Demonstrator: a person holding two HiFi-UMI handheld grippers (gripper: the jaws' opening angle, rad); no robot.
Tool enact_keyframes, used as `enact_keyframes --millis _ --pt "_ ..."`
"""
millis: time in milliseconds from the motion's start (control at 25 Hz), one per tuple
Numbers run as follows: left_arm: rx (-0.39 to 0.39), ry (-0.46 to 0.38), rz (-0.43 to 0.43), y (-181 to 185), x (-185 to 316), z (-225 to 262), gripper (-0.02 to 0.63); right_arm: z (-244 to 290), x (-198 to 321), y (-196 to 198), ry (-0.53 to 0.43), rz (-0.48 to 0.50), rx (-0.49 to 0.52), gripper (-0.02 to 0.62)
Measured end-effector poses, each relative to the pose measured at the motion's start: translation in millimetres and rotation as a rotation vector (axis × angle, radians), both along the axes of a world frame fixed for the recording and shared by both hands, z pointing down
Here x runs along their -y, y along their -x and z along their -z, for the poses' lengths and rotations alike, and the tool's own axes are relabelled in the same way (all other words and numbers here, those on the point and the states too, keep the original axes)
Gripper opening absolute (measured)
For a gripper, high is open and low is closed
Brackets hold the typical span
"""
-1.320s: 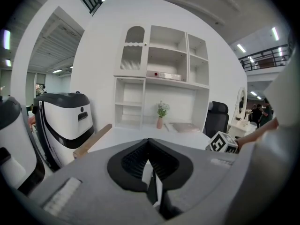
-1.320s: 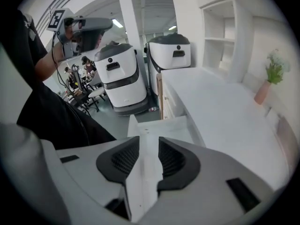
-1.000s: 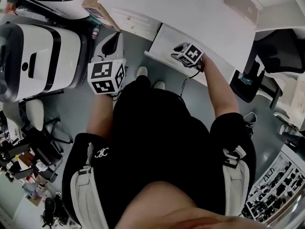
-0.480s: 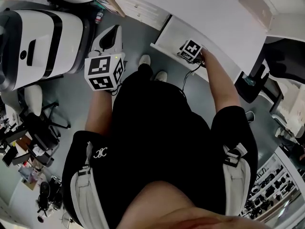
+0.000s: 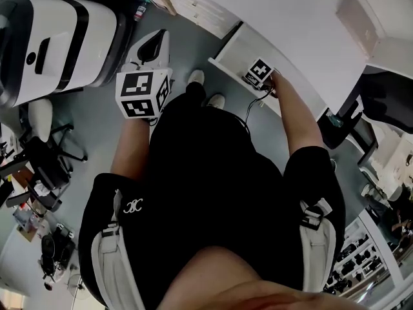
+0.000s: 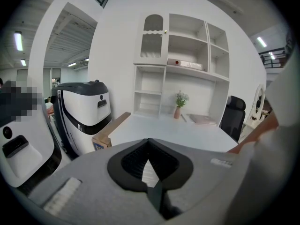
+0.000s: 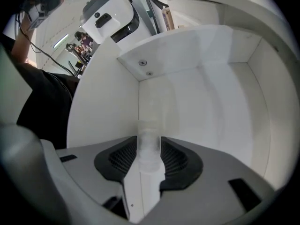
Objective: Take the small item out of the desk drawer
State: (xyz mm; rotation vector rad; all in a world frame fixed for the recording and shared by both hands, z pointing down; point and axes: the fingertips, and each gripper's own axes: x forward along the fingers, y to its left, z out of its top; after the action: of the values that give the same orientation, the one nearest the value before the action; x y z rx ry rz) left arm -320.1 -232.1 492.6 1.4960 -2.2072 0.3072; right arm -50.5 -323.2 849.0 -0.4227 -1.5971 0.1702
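The white desk drawer (image 5: 233,44) stands pulled open in front of the person. My right gripper (image 5: 250,77) reaches into the drawer (image 7: 206,102) from its near edge. A small clear cylinder, the small item (image 7: 149,146), stands upright between the jaws of the right gripper (image 7: 149,142). The jaws are opening, and the item nearly fills the gap between the black pads (image 7: 123,157). My left gripper (image 5: 152,44) hangs by the person's left side, away from the drawer. The left gripper (image 6: 149,142) points at the desk top with its jaws together and nothing in them.
A big white machine with a black band (image 5: 55,34) stands at the left, and a cardboard box (image 6: 108,134) leans at the desk corner. The white desk top (image 5: 303,18) lies above the drawer. A black office chair (image 5: 381,95) is at the right, a shelf unit with a plant (image 6: 180,100) behind.
The head view has drifted a little. The right gripper stays at the drawer's near edge, and the left gripper hangs in the same place.
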Motion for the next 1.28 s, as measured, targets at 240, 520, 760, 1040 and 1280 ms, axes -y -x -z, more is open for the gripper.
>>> enact_keyframes --millis 240,520,760,1040,1280 --pt "0.0 -0.005 0.002 -0.8 -4.4 2.4 0.013 -11.5 0.1 -9.0 -0.045 0.016 -0.013 0.144" --pt "0.008 -0.038 -0.004 -4.4 -6.9 11.8 0.014 8.9 8.9 5.9 -0.076 -0.057 0.074 0.132" --pt "0.005 -0.059 -0.053 -21.0 0.0 17.6 0.014 49.1 20.4 28.6 -0.132 -0.163 0.233 0.129" --pt "0.006 -0.098 -0.135 -48.7 24.8 28.4 0.014 111.1 36.3 42.2 -0.225 -0.288 0.443 0.124" --pt "0.001 -0.115 -0.226 -73.6 48.8 29.7 0.014 193.5 41.9 54.1 -0.307 -0.514 0.7 0.124"
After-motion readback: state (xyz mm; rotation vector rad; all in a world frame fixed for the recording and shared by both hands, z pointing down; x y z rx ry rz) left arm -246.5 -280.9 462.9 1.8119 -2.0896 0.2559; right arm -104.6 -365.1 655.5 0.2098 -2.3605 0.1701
